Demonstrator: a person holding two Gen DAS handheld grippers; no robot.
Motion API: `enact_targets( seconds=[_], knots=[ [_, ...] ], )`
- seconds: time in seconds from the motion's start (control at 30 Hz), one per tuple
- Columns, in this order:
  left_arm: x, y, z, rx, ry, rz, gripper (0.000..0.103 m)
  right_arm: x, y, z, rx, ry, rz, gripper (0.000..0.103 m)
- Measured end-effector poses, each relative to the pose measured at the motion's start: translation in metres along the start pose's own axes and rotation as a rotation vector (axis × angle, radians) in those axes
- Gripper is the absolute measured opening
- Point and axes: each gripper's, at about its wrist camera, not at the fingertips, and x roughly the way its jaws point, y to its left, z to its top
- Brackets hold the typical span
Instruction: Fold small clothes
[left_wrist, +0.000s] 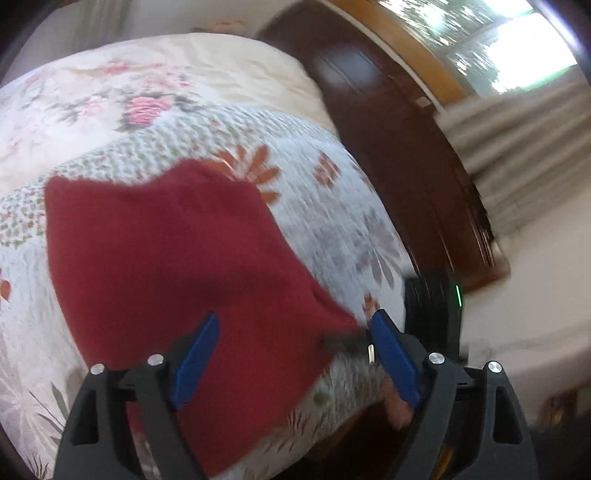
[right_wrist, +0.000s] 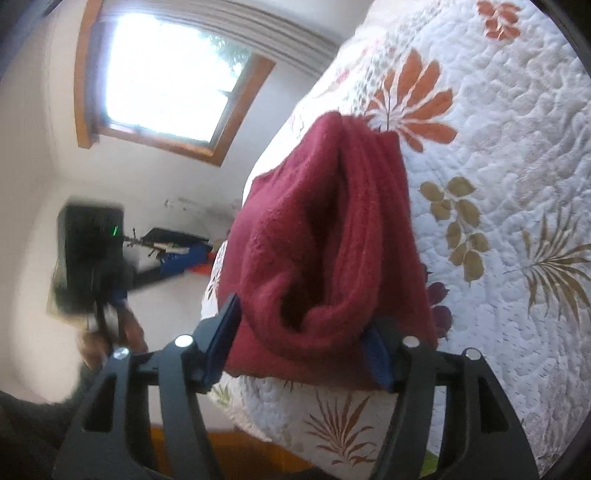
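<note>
Quilted bedspread (right_wrist: 498, 155), white with orange flowers and brown leaves, covers the bed and serves as the work surface; in the left wrist view a second cover with pink blossoms (left_wrist: 140, 107) lies further up the bed. Beyond the bed edge stands a dark wooden door (left_wrist: 388, 122), with pale pleated curtains (left_wrist: 517, 147) beside it and a bright window (right_wrist: 166, 74) in a wooden frame set in a white wall. On the floor by that wall lies a blurred heap of dark and blue things (right_wrist: 177, 254), too smeared to name.

The dark red knitted garment (left_wrist: 177, 266) lies on the bedspread near the bed's edge. The left gripper (left_wrist: 291, 354) is spread wide above it, blue pads apart, holding nothing. The right gripper (right_wrist: 303, 343) has a bunched fold of the garment between its blue pads, which press in on the cloth from both sides, and the cloth rises in soft ridges ahead of it.

In the right wrist view the other gripper's black body with a green light (right_wrist: 92, 254) shows blurred at the left, a hand (right_wrist: 110, 339) beneath it
</note>
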Motion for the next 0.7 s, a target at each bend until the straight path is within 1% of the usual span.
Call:
enact_targets(
  seconds=[0.03,0.07,0.1,0.13,0.17,0.2,0.23,0.27,0.33,0.4,0.43,0.47,0.5,0.53,0.57,0.6,0.67,0.7],
  knots=[
    [0.003,-0.006,-0.015,0.037,0.012,-0.019,0.084,0.001,0.0,0.003,-0.002,0.01,0.006,0.063],
    [0.005,-0.009,-0.022,0.05,0.023,-0.031,0.084,0.002,-0.001,0.008,0.001,0.027,0.014,0.063],
    [0.011,-0.012,-0.033,0.071,0.044,-0.042,0.084,0.0,0.0,0.01,0.002,0.025,0.01,0.045],
    [0.015,-0.013,-0.041,0.081,0.058,-0.046,0.084,-0.002,-0.001,0.012,0.008,0.023,0.025,0.028],
    [0.021,-0.013,-0.047,0.085,0.078,-0.049,0.084,-0.007,-0.003,0.013,0.026,0.004,0.032,0.027],
    [0.029,-0.011,-0.055,0.095,0.114,-0.037,0.084,-0.012,-0.004,0.009,0.041,-0.008,0.034,0.024],
    [0.034,-0.01,-0.061,0.11,0.135,-0.009,0.084,-0.015,-0.01,0.004,0.072,-0.012,0.035,0.023],
    [0.039,-0.006,-0.065,0.115,0.155,0.013,0.084,-0.016,-0.016,-0.002,0.097,-0.008,0.027,0.023],
    [0.044,0.002,-0.072,0.099,0.185,0.009,0.084,-0.007,-0.034,-0.016,0.152,0.029,-0.002,0.021],
    [0.045,0.002,-0.078,0.119,0.207,0.031,0.084,-0.007,-0.036,-0.021,0.168,0.034,0.011,0.021],
    [0.045,-0.002,-0.081,0.143,0.22,0.043,0.084,-0.01,-0.032,-0.019,0.168,0.022,0.029,0.02],
    [0.044,-0.007,-0.083,0.164,0.226,0.057,0.084,-0.018,-0.024,-0.017,0.171,0.001,0.07,0.02],
    [0.043,-0.013,-0.085,0.189,0.232,0.068,0.084,-0.025,-0.019,-0.016,0.168,-0.013,0.093,0.02],
    [0.041,-0.021,-0.086,0.218,0.239,0.064,0.084,-0.03,-0.015,-0.015,0.166,-0.027,0.111,0.02],
    [0.038,-0.029,-0.089,0.249,0.251,0.05,0.084,-0.03,-0.018,-0.013,0.173,-0.025,0.095,0.02],
    [0.038,-0.036,-0.09,0.271,0.26,0.044,0.084,-0.027,-0.023,-0.014,0.176,-0.01,0.061,0.02],
    [0.038,-0.043,-0.092,0.296,0.263,0.027,0.084,-0.018,-0.033,-0.018,0.164,0.042,-0.027,0.028],
    [0.039,-0.044,-0.089,0.298,0.261,0.022,0.084,-0.018,-0.033,-0.018,0.154,0.06,-0.05,0.04]
  ],
)
